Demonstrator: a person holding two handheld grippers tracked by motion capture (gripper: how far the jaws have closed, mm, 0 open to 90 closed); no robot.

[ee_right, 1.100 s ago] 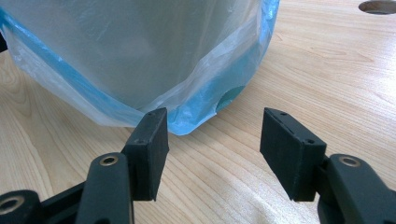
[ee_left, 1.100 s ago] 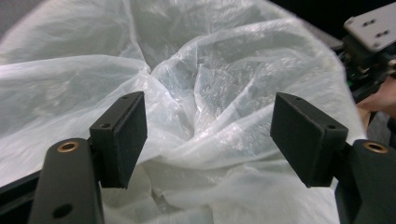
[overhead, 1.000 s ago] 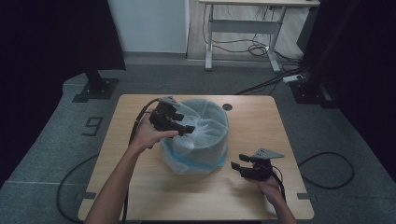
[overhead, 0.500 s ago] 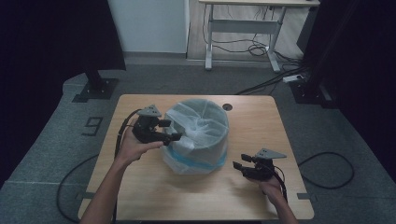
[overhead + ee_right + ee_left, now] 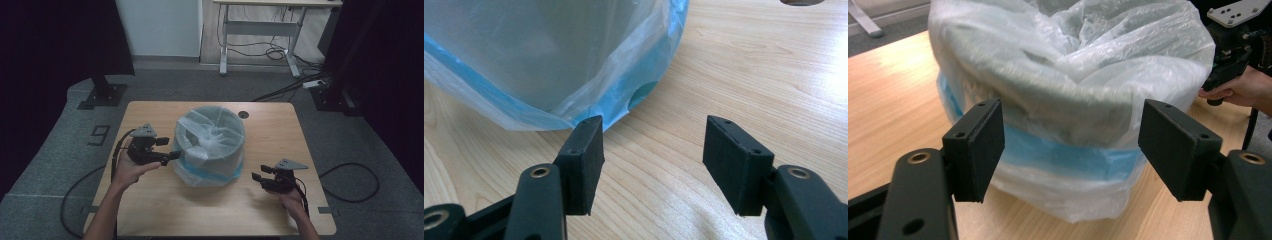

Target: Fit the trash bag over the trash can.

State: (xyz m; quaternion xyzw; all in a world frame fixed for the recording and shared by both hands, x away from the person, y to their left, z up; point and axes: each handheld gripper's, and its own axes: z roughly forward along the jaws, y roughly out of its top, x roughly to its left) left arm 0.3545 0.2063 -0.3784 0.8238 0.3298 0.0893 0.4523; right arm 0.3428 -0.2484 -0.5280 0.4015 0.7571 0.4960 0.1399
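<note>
A round bin (image 5: pixel 210 145) lined with a clear plastic bag with a blue band stands in the middle of the wooden table (image 5: pixel 280 130). The bag (image 5: pixel 1068 90) drapes over the rim and down the bin's outside. My left gripper (image 5: pixel 170 156) is open just left of the bin, its jaws pointing at the bag's side and holding nothing. My right gripper (image 5: pixel 257 177) is open low at the bin's right front, close to the bag's bottom hem (image 5: pixel 574 107). Nothing lies between its jaws.
A small round hole (image 5: pixel 243 115) sits in the table behind the bin. Cables (image 5: pixel 117 150) trail from both grippers over the table's edges. A desk frame (image 5: pixel 260 30) and floor cables lie beyond the table.
My left gripper has drawn back from the bin's rim, down and to the left, letting go of the bag. The right gripper has barely moved.
</note>
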